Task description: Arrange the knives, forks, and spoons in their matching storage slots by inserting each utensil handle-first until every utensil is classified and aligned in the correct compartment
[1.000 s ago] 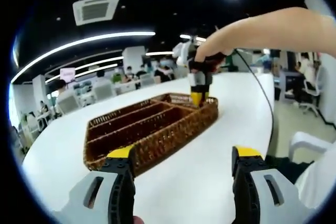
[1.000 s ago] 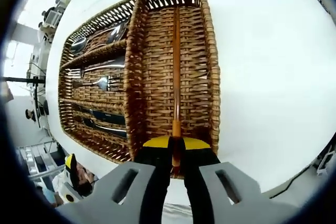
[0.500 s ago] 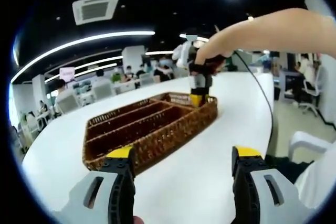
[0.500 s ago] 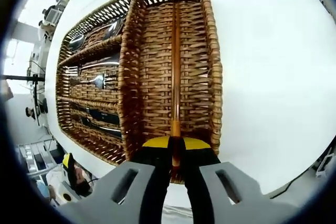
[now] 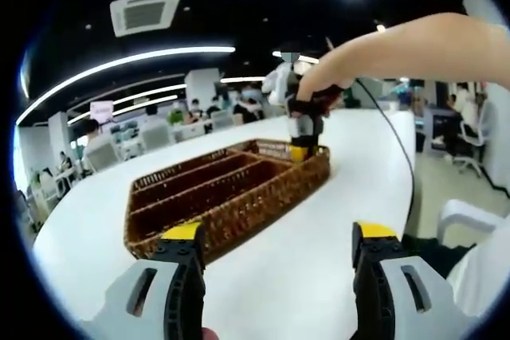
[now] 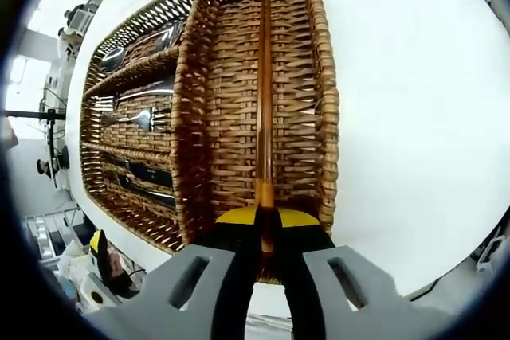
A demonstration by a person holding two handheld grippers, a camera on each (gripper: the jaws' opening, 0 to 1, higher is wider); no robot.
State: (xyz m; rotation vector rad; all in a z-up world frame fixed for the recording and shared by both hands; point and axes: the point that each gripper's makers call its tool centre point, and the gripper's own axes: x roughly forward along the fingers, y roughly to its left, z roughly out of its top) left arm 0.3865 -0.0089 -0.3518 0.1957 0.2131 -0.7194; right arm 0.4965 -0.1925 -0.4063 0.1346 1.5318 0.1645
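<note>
A brown wicker cutlery basket (image 5: 239, 193) sits on the white table (image 5: 319, 252). My left gripper (image 5: 278, 232) hovers open and empty in front of the basket's near side. A hand holds my right gripper (image 5: 301, 149) over the basket's far end. Looking down from it, my right gripper (image 6: 264, 216) is shut on the end of a long thin orange-brown utensil (image 6: 264, 109) that lies along the wide compartment of the basket (image 6: 327, 101). The narrow slots hold spoons (image 6: 151, 41), forks (image 6: 143, 119) and dark-handled knives (image 6: 147, 174).
The table's curved edge runs on the right, with a white chair (image 5: 470, 212) beyond it. A black cable (image 5: 401, 145) trails from the right gripper. People sit at desks in the background (image 5: 159, 129).
The right gripper view has drawn slightly closer over the basket, still holding the thin utensil. The left gripper has stayed put and open.
</note>
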